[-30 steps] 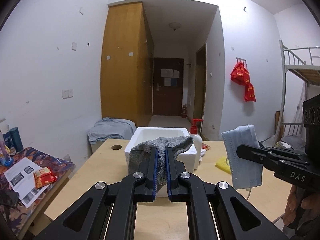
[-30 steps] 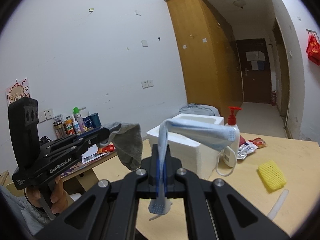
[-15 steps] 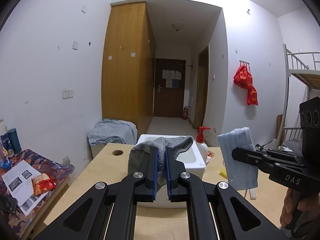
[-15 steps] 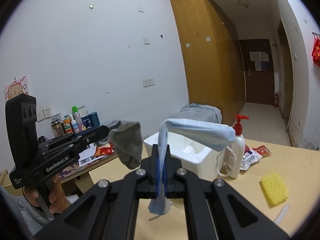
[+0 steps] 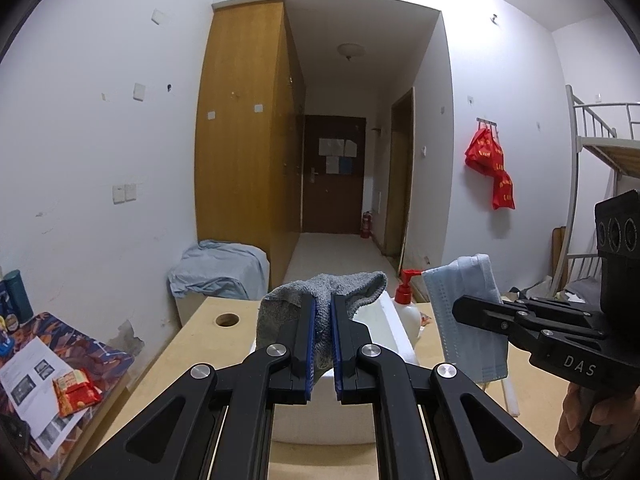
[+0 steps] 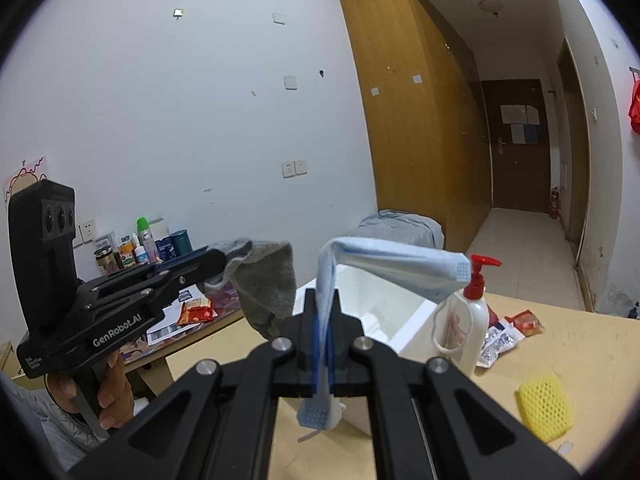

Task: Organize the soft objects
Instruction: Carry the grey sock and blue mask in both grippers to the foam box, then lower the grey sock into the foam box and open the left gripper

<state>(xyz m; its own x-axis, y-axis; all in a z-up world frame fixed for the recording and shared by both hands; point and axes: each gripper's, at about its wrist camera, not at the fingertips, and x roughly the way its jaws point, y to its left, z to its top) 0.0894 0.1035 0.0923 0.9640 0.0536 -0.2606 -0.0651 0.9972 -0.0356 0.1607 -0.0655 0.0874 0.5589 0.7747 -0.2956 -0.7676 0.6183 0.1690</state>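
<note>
My left gripper (image 5: 322, 320) is shut on a grey sock (image 5: 352, 288), held in the air above the near end of a white foam box (image 5: 394, 330). The sock also shows hanging from that gripper in the right wrist view (image 6: 268, 284). My right gripper (image 6: 323, 316) is shut on a light blue face mask (image 6: 396, 258), held above the box (image 6: 400, 312). From the left wrist view the mask (image 5: 468, 312) hangs to the right of the box.
A pump bottle (image 6: 470, 316) stands beside the box on the wooden table (image 6: 560, 344). Snack packets (image 6: 508, 330) and a yellow foam net (image 6: 544, 404) lie to the right. A side table (image 5: 52, 364) with papers and bottles stands at the left.
Both grippers have risen and drawn back a little with their loads. The box now sits lower and nearer in both views.
</note>
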